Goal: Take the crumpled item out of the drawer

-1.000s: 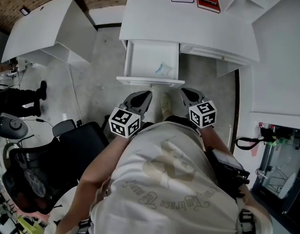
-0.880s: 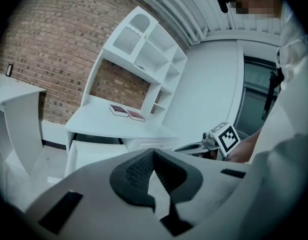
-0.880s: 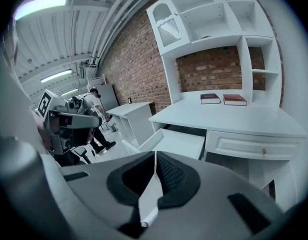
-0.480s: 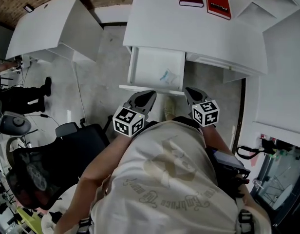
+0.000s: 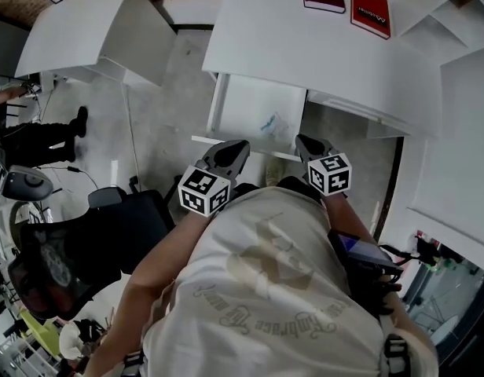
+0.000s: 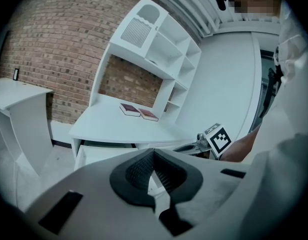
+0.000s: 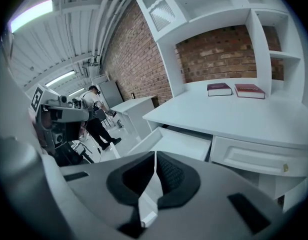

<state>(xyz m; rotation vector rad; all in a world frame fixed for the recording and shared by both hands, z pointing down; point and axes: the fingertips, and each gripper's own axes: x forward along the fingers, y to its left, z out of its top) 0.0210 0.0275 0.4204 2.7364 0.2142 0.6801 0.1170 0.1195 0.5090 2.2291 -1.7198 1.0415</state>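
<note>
Two tools, left gripper and right gripper, are closed and empty at the front rim of the open drawer. The crumpled item lies just ahead, between their tips and nearer the right gripper. Open its jaws wide before lowering onto the folds.

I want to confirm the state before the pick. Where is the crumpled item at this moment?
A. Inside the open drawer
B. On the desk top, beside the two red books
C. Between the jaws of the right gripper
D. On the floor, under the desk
A: the head view shows the crumpled item lying on the bottom of the open drawer, with nothing gripping it.
</note>
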